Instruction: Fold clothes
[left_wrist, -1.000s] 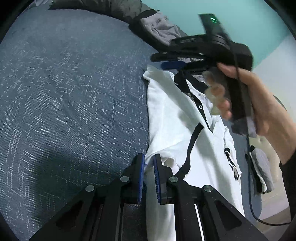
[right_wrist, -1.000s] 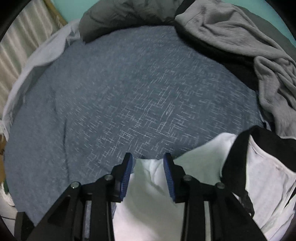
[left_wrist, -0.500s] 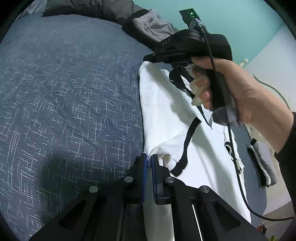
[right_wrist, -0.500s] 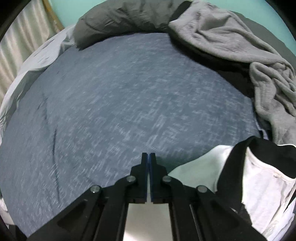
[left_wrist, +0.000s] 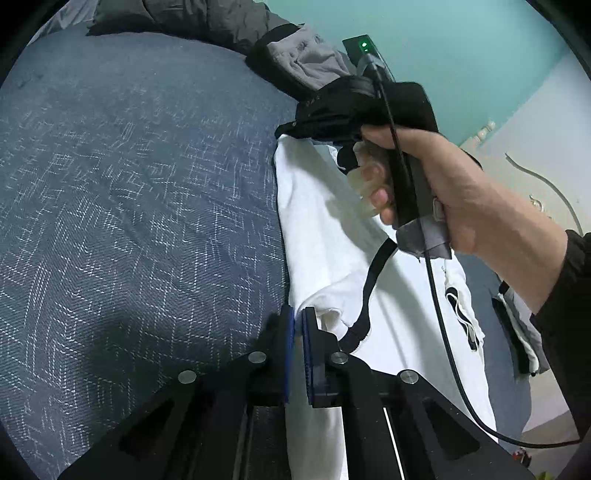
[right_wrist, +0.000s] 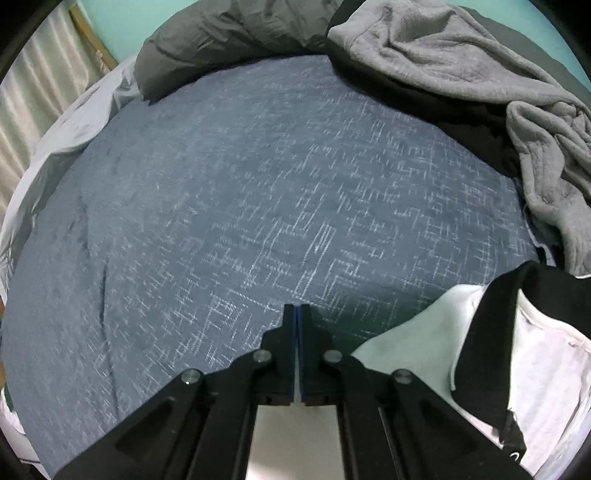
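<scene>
Shirt (left_wrist: 325, 229) edge hidden between left tongs (left_wrist: 297, 321)

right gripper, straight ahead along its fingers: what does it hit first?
Probably the blue bedspread. The right gripper points down at bare cover just past its shut tips; the white shirt lies off to the side. Depth is hard to judge.

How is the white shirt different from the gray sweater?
The white shirt has a black collar; the gray sweater is plain gray. The shirt lies stretched out, held by both grippers; the sweater sits crumpled, untouched, at the bed's far edge. Both are on the blue bedspread.
</scene>
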